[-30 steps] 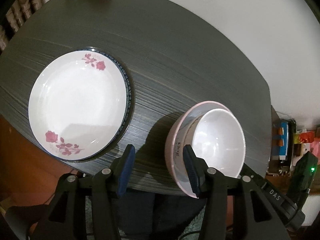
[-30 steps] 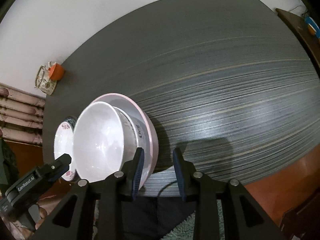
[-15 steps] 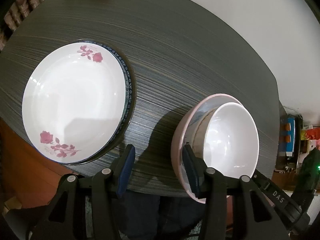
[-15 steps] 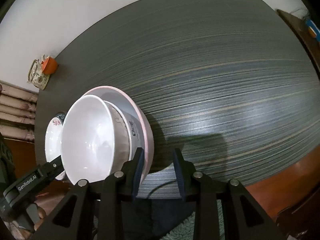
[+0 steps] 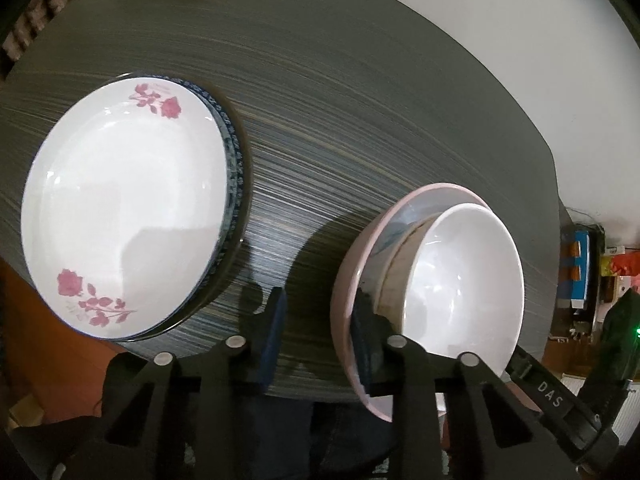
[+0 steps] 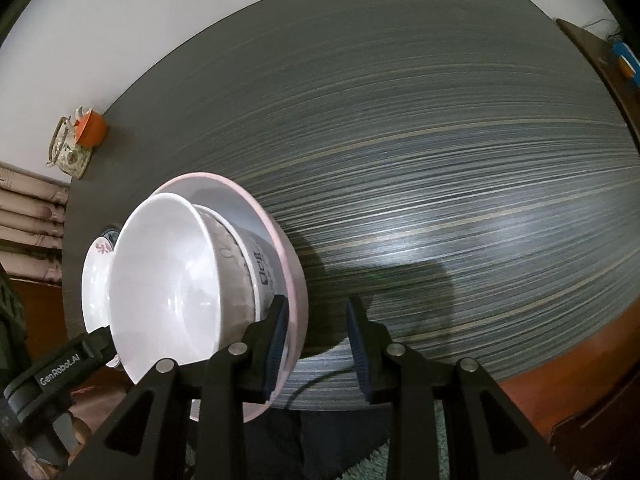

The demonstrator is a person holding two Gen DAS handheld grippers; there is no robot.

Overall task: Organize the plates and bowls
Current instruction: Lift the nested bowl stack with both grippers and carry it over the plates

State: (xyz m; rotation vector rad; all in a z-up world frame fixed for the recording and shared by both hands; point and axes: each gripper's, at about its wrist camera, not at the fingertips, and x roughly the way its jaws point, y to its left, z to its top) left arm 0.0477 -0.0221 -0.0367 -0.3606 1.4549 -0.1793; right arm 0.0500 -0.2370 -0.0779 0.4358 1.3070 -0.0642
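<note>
Left gripper [image 5: 316, 334] closing astride pink bowl's [image 5: 344, 280] near rim, right gripper [image 6: 316, 344] likewise, pads apart.

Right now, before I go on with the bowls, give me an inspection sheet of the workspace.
Surface: dark streaked table, round-cornered, mostly bare.
Job's things: pink bowl with white bowl nested inside, at the near edge; rose plate stacked on blue-rimmed plate beside it.
Clutter: orange cup and patterned holder at the far corner.
Grippers: left gripper jaws closing across the pink bowl's rim, not yet pinching; right gripper straddles the opposite rim, part open.
Cables: nothing seen on the table.
Surroundings: white wall; cluttered shelf to the side.
</note>
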